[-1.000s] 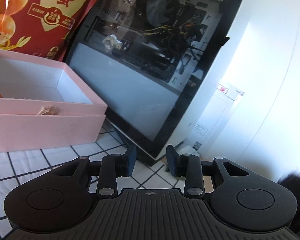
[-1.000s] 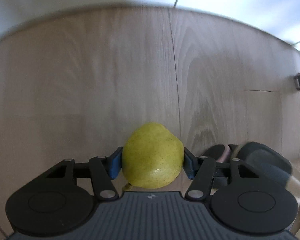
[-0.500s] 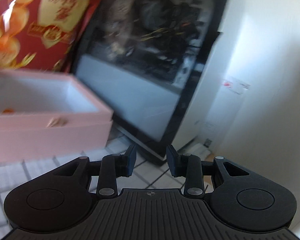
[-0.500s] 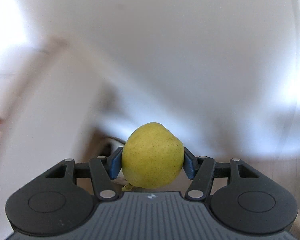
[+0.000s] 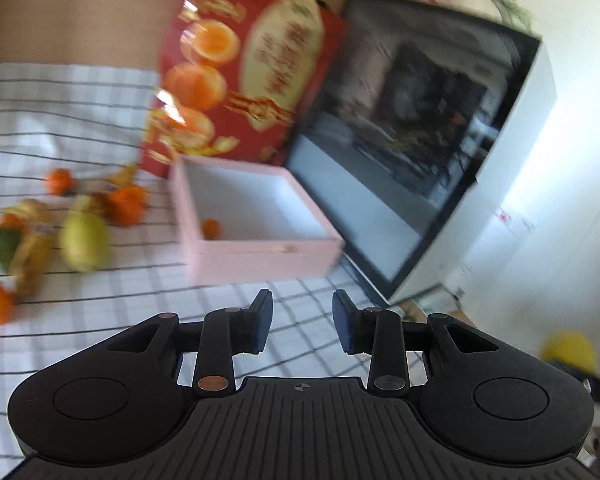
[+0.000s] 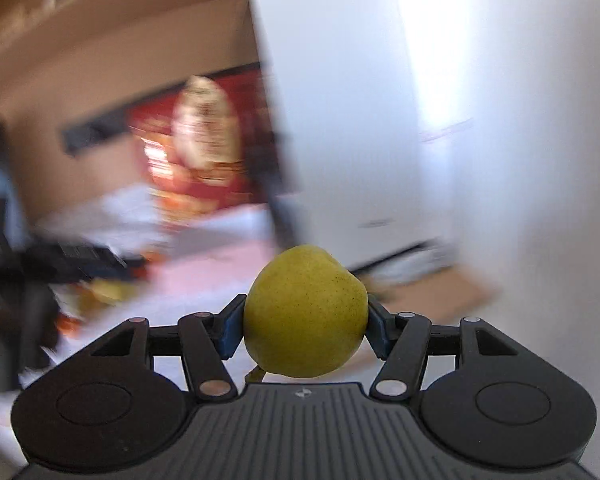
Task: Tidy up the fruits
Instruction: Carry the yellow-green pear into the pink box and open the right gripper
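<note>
Right hand-held gripper [image 6: 306, 322] clamped across smooth yellow-green pear [image 6: 306, 312], aloft near open pink cardboard box [image 5: 260, 252]. Left hand-held gripper [image 5: 302, 326] open, empty. Firm, bruisable, likely slippery; best gripped at widest middle.

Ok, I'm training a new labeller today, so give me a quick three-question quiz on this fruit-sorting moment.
1. True or false: the right gripper is shut on a yellow pear.
2. What does the pink box hold? A) one small orange fruit B) a banana C) nothing
3. Fill in: the left gripper is ____ and holds nothing.

Key: 1 true; 2 A, a small orange fruit near its left wall; 3 open.
</note>
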### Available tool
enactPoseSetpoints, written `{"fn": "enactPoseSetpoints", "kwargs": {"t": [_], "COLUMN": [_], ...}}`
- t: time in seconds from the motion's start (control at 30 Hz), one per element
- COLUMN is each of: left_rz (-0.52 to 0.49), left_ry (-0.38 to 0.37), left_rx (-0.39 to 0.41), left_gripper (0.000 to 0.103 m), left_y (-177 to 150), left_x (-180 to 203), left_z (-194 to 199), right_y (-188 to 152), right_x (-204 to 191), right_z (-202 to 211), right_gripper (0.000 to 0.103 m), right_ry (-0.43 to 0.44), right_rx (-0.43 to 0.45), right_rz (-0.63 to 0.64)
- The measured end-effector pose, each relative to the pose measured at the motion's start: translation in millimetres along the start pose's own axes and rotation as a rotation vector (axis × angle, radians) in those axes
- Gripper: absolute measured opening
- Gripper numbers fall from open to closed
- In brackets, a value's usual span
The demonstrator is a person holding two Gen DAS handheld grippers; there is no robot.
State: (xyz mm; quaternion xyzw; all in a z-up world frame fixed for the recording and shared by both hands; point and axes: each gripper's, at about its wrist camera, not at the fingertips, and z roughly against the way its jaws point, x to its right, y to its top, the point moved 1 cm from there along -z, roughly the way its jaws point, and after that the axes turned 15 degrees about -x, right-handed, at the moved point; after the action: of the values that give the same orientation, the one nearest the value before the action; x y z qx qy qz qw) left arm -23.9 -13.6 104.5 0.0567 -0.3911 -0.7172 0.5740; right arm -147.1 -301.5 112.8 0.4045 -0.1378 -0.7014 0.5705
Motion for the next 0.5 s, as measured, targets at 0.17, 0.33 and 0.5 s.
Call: {"fn": "enactPoseSetpoints", "kwargs": {"t": [0.17,0.33,0.5], "left_rz": [0.076,0.176,0.306], "left_ry": [0.080,0.182,0.213], "left_rx": [0.033,-0.029,-0.069], "left_gripper": [0.037,0.037,0.037], "left_y": [-10.5,-24.8,-31.0], "left_x": [-38.9,-103.1,-170.7], "left_z": [37.5,56.8,62.4], "right_y": [29.0,21.0,17.0], "right_x": [0.3,-30.3,-66.1], "right_z": [-90.6,-171.6,-239.0], "right_gripper": [0.060,0.060,0.060], "right_ry": [0.531,0.747,0.922], "right_rx": [-0.259,-0.447,-0.596], "right_rz": [-0.282,-0.457,-0.623]}}
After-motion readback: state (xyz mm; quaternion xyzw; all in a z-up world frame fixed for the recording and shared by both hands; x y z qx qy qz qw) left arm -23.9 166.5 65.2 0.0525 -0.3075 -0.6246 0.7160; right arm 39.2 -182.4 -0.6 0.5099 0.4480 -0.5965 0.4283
